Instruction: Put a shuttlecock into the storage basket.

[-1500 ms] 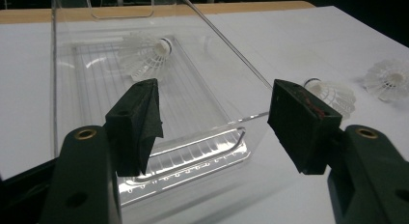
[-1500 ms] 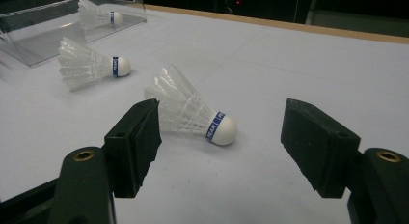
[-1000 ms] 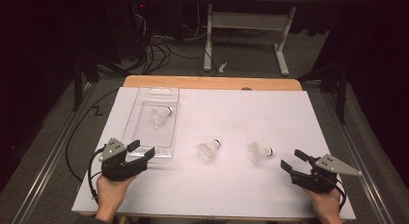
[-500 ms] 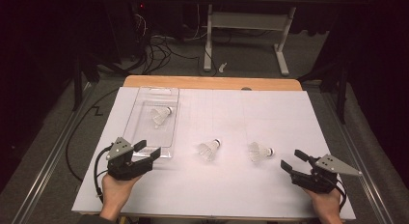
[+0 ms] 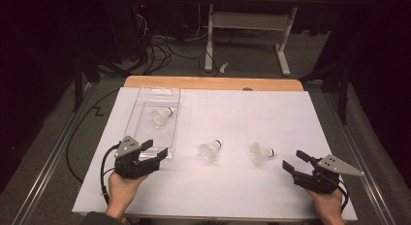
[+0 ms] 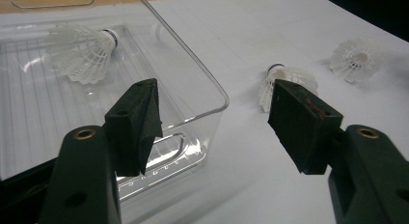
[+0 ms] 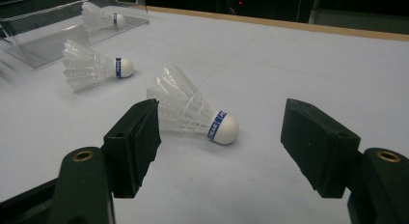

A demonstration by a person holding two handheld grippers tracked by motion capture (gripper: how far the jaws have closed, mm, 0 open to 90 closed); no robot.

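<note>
Wooden table (image 5: pixel 213 83) under a white sheet (image 5: pixel 271 113), clear plastic tray (image 5: pixel 145 113) far left, two shuttlecocks (image 5: pixel 210 149) (image 5: pixel 260 152) lying near centre

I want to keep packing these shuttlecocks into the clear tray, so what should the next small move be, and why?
Probably ease the right gripper forward to the nearest shuttlecock: its jaws are open and empty, and that shuttlecock lies on its side on the white sheet just ahead of them. One shuttlecock already lies in the clear tray.

Background items, located relative to the table (image 5: pixel 213 83)

White sheet (image 5: pixel 291 113) covers the table; cables (image 5: pixel 160 48) and a metal frame (image 5: pixel 247 21) lie beyond it.
</note>
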